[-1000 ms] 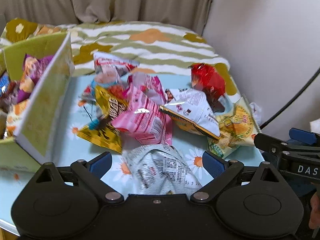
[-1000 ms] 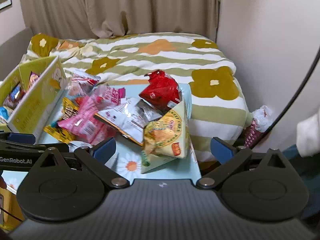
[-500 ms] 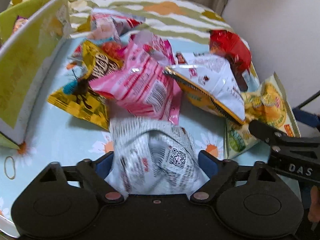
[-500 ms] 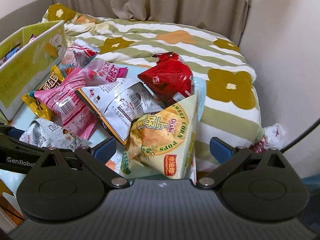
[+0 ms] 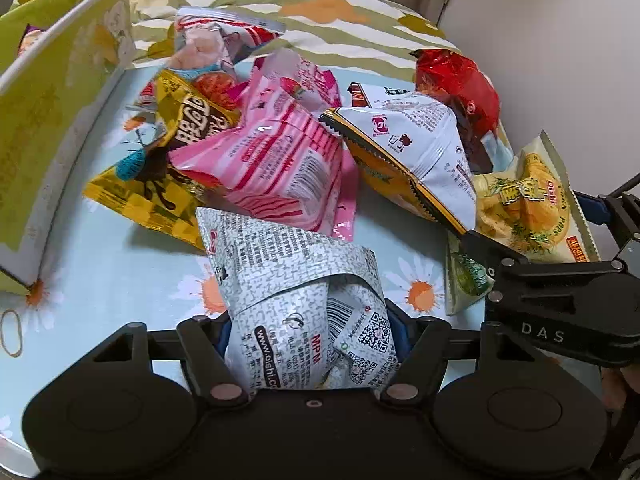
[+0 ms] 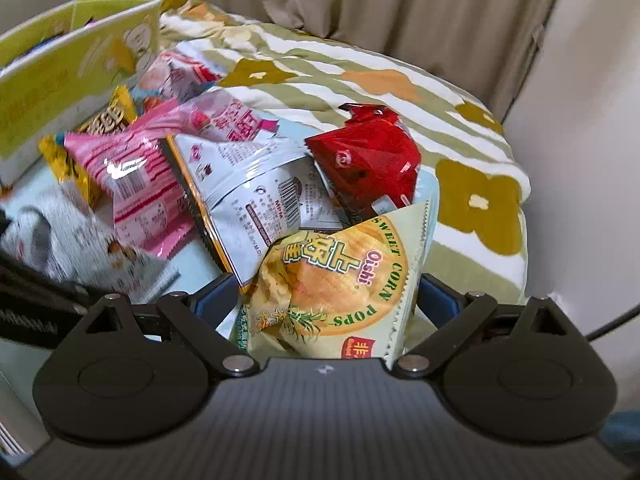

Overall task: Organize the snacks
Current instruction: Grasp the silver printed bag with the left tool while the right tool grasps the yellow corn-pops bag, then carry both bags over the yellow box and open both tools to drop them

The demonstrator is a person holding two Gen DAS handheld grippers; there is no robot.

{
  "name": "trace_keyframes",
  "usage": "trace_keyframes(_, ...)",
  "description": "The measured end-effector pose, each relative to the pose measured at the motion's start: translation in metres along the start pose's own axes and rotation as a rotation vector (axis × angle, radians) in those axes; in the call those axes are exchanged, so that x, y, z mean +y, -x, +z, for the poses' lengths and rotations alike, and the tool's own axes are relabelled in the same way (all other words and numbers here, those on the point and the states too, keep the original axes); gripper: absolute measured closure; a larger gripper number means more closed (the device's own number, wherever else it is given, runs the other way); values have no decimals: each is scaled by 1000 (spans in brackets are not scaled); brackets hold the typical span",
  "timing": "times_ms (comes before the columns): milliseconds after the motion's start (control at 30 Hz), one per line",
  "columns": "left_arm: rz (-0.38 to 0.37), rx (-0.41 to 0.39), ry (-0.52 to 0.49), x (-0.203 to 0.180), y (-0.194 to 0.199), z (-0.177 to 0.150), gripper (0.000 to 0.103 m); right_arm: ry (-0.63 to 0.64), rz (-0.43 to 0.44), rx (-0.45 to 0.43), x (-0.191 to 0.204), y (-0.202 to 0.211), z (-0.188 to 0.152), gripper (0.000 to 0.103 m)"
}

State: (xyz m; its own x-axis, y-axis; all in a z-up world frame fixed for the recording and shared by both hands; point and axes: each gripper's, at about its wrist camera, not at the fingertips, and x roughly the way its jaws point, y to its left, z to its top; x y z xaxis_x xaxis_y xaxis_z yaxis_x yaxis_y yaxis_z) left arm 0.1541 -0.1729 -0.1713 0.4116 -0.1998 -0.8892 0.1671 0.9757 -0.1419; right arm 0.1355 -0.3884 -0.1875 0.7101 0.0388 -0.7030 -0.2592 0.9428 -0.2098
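A heap of snack bags lies on a light blue daisy-print table [image 5: 120,272]. My left gripper [image 5: 311,330] is closing on a crumpled white printed bag [image 5: 296,264] at the near edge of the heap, and both blue pads press its sides. A yellow-green corn pops bag [image 6: 332,280] stands between the fingers of my right gripper [image 6: 326,296], which is open, the pads just beside the bag. That corn pops bag [image 5: 524,204] is at the right in the left wrist view. Farther back lie a pink bag [image 5: 280,160], a yellow bag [image 5: 160,184] and a red bag [image 6: 368,160].
A green cardboard box [image 5: 52,120] holding snacks stands at the table's left. A white bag with a gold edge [image 5: 420,148] leans in mid-heap. A rubber band [image 5: 10,332] lies near left. Behind the table is a bed with a striped flower blanket [image 6: 360,80], curtain and wall.
Both grippers have come down toward the heap. The left jaws have narrowed from wide open onto the white printed bag. The right gripper has moved in so the corn pops bag sits between its fingers.
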Motion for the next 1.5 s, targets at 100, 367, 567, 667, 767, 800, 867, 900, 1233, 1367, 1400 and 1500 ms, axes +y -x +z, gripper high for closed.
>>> trace_keyframes(100, 1, -1, 17, 4, 2, -2, 31, 36, -3, 0, 2, -3, 0, 0)
trace_keyframes(367, 6, -4, 23, 6, 6, -3, 31, 92, 10, 16, 4, -18, -1, 1)
trace_keyframes(567, 8, -19, 20, 7, 13, -2, 31, 68, 41, 24, 0, -13, -3, 19)
trace_keyframes(667, 1, -29, 13, 5, 19, -1, 31, 38, 42, 22, -3, -6, -1, 29)
trace_keyframes(767, -8, -39, 6, 3, 26, -2, 31, 14, 32, 33, -7, 1, -1, 33)
trace_keyframes(800, -10, -43, 3, 2, 28, -2, 31, 2, 29, 34, -8, 3, -1, 34)
trace_keyframes(867, -14, -56, -3, 0, 35, -3, 31, -18, 25, 32, -11, 9, -3, 38)
trace_keyframes(900, -16, -62, -5, 0, 38, -3, 31, -28, 26, 30, -11, 13, -3, 40)
trace_keyframes(1233, -22, -171, 2, 1, 92, -6, 31, -87, -6, -33, -19, 60, -1, 42)
trace_keyframes(1367, 4, -243, 23, 14, 123, -2, 31, -102, 16, -88, -20, 88, 12, 42)
trace_keyframes(1400, 12, -261, 29, 18, 131, -1, 31, -103, 27, -101, -19, 93, 18, 42)
trace_keyframes(1500, 38, -321, 52, 36, 157, 3, 31, -101, 68, -147, -13, 108, 38, 42)
